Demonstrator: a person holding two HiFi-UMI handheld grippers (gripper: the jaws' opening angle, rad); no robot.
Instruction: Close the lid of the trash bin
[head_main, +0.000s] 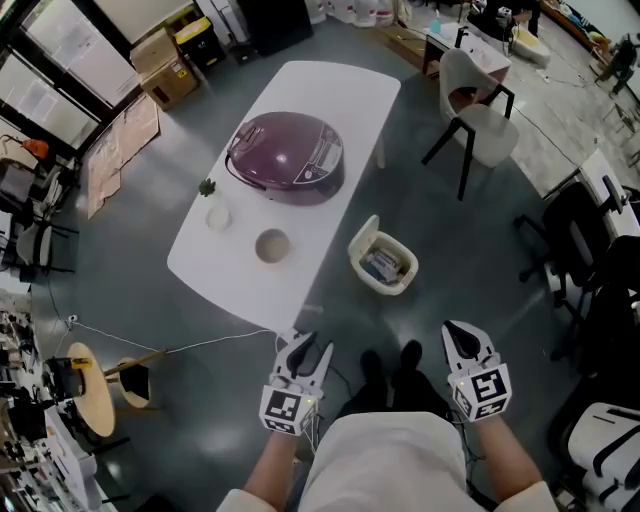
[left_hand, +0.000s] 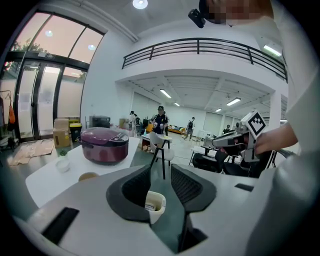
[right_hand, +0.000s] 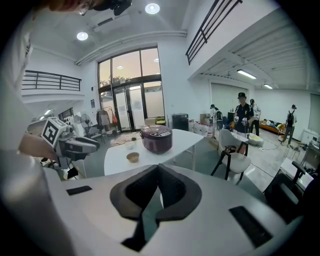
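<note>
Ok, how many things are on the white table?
4 on the table: a purple cooker in the middle, a small plant and a white cup by the left-hand edge, a bowl at the near end. Something small could hide behind the cooker.

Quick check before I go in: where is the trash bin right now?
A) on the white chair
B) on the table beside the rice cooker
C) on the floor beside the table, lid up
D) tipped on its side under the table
C: the trash bin stands upright on the floor next to the table, with its lid raised and the contents showing.
</note>
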